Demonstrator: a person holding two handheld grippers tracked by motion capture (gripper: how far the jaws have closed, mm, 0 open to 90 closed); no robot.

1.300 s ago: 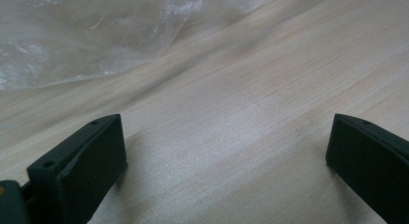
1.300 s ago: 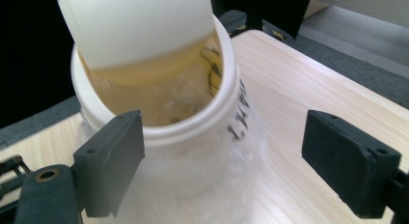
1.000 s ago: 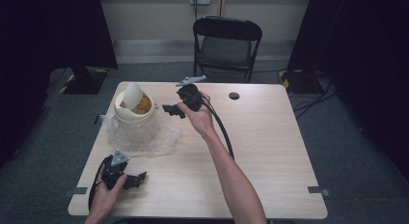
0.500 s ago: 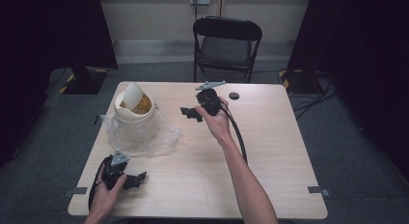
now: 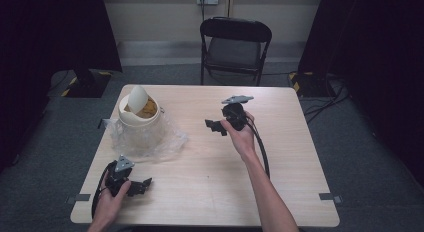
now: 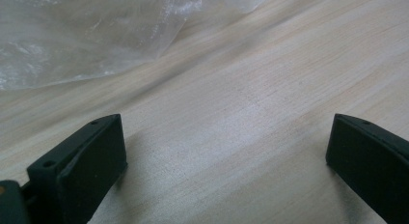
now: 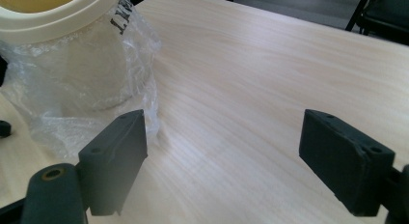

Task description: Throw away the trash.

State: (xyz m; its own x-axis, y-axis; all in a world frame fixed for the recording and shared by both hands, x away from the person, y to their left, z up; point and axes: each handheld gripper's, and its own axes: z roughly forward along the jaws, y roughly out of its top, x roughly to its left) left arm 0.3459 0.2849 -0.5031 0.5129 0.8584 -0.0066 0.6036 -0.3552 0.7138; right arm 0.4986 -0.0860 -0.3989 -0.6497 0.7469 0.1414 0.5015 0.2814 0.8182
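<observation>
A cream bin [image 5: 140,117] with a tilted swing lid and something yellow inside stands at the table's back left, in a crumpled clear plastic bag [image 5: 167,142]. My right gripper [image 5: 212,126] is held over the middle of the table, right of the bin, jaws pointing left at it. Its jaws have just been closing a little, but they stand open with nothing between them. In the right gripper view the gripper [image 7: 224,156] faces the bin's rim [image 7: 62,21] and the bag [image 7: 72,93]. My left gripper [image 5: 142,184] rests open near the front left edge. The left gripper view has its jaws [image 6: 226,156] wide over bare wood, the bag [image 6: 87,35] just beyond.
The wooden table [image 5: 200,197] is bare across its right half and front. A black folding chair [image 5: 235,42] stands behind the far edge. The right gripper's black cable [image 5: 260,147] trails along the forearm. Dark curtains flank the room.
My right gripper has moved to the right and a little nearer, away from the bin. The left hand and its gripper have stayed put.
</observation>
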